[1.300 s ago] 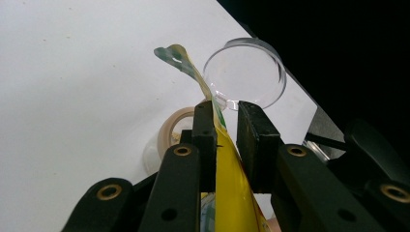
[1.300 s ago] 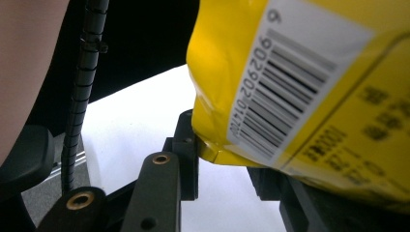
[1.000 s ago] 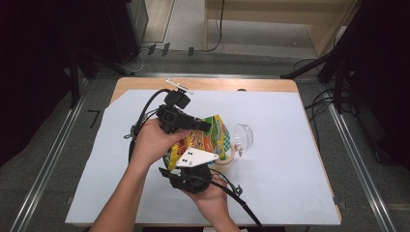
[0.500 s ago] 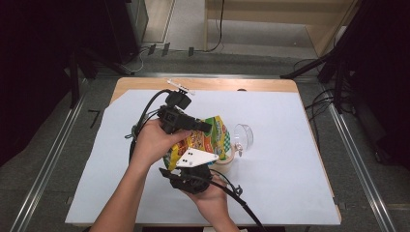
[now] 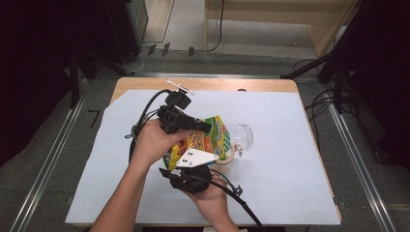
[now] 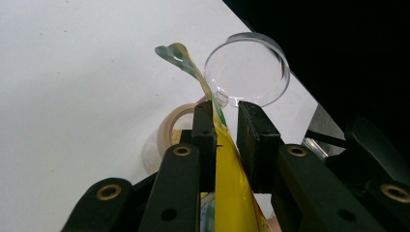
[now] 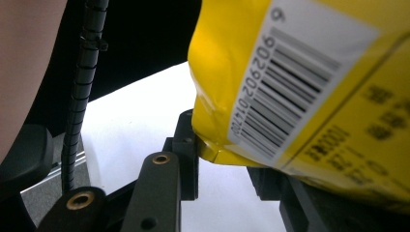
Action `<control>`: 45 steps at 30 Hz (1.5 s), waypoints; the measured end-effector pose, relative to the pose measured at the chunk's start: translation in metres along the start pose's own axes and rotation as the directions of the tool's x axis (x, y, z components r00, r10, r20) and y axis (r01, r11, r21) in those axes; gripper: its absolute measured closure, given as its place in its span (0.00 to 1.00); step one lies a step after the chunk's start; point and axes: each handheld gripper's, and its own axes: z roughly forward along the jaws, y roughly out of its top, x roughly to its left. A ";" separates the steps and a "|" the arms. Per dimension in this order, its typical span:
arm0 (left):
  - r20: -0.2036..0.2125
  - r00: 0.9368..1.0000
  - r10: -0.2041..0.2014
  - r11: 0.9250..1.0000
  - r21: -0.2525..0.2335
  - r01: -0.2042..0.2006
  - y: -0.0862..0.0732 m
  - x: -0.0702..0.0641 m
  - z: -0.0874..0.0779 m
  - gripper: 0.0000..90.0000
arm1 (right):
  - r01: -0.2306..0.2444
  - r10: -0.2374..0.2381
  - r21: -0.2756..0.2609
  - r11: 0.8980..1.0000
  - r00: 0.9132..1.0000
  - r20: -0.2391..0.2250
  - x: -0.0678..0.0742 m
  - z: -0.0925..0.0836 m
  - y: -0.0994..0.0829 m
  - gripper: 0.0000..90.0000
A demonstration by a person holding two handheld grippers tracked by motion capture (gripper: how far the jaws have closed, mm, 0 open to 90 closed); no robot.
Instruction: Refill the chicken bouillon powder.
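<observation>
Both tongs were closed on the yellow snack pouch [image 5: 200, 141], held above the table [image 5: 290, 183]: the left tongs [image 6: 226, 126] pinched its upper edge, the right tongs [image 7: 220, 162] its lower corner. Beneath lay a tape roll [image 6: 175, 126] beside a clear round lid [image 5: 244, 137]. Judged risk: opposing pulls could tear the film suddenly and scatter contents

Overhead forward-down view; two close jaw-level views

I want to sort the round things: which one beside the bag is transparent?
The clear plastic cup is transparent, tipped on its side; the beige tape roll is opaque, lying flat.
</observation>
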 end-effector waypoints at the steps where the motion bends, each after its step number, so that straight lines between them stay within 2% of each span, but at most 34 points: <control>1: 0.002 1.000 0.000 1.000 -0.001 0.000 0.000 0.000 0.000 0.87 | 0.001 -0.001 0.000 1.000 1.000 0.000 0.000 0.000 0.000 0.78; 5: 0.004 1.000 0.006 1.000 -0.007 -0.006 0.000 -0.001 -0.002 0.87 | 0.003 -0.003 0.000 1.000 1.000 0.001 0.000 0.000 0.001 0.78; 9: 0.005 1.000 0.010 0.999 -0.034 -0.010 0.000 -0.003 -0.007 0.87 | 0.021 -0.021 -0.005 1.000 1.000 0.006 0.001 -0.001 0.004 0.78; 18: 0.001 1.000 0.009 0.999 -0.043 -0.009 0.000 -0.001 -0.012 0.87 | 0.034 -0.034 -0.009 0.999 0.999 0.004 0.002 0.001 0.008 0.78; 29: -0.003 1.000 0.004 0.999 -0.035 -0.004 0.000 0.000 -0.011 0.87 | 0.024 -0.024 -0.005 1.000 1.000 -0.001 0.002 0.003 0.008 0.78; 35: -0.012 1.000 -0.002 1.000 0.001 0.002 -0.001 0.002 -0.005 0.87 | 0.007 -0.007 0.004 1.000 1.000 -0.008 0.001 0.004 0.006 0.78; 45: -0.008 1.000 -0.009 1.000 -0.001 0.009 -0.001 0.003 -0.003 0.87 | 0.000 0.000 0.004 1.000 1.000 -0.004 0.001 0.005 0.004 0.78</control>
